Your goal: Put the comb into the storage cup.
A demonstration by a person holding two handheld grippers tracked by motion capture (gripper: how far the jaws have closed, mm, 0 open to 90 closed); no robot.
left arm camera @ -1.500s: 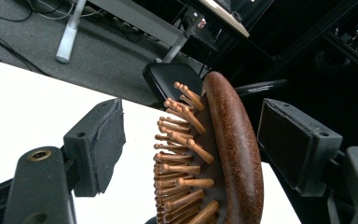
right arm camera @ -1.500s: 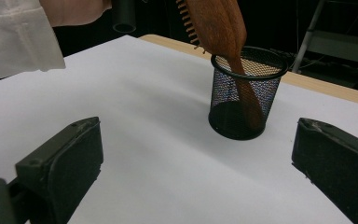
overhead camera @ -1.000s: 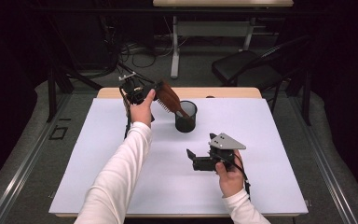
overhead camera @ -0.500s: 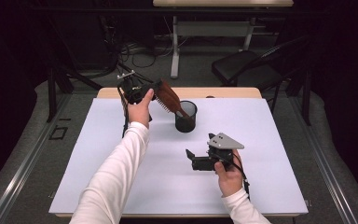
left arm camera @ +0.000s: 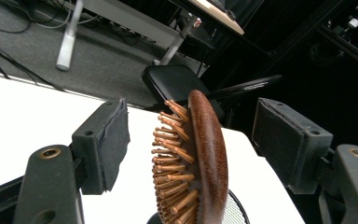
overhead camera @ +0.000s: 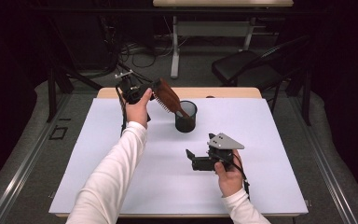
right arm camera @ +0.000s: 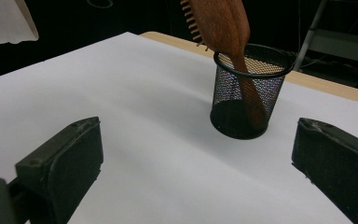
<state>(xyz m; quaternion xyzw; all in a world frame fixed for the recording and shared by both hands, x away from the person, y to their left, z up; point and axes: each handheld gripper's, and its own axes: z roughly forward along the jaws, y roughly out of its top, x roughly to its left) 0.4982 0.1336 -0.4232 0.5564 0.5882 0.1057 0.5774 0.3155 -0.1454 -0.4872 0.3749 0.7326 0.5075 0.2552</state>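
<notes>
One wooden hairbrush (overhead camera: 168,96) stands handle-down in a black mesh cup (overhead camera: 186,116), its bristled head leaning out over the rim toward the left gripper (overhead camera: 150,90). In the left gripper view the brush head (left arm camera: 200,163) sits between the two jaws with clear gaps on both sides, bristles facing one pad; the jaws have just been closing a little, yet neither pad presses on the wood. The cup rests on the white table cover (overhead camera: 121,140), toward its far edge. The right gripper (overhead camera: 189,154) is held nearer the person, well apart from the cup, its jaws spread wide with nothing between them; its view looks toward the cup (right arm camera: 249,93) and brush handle.
</notes>
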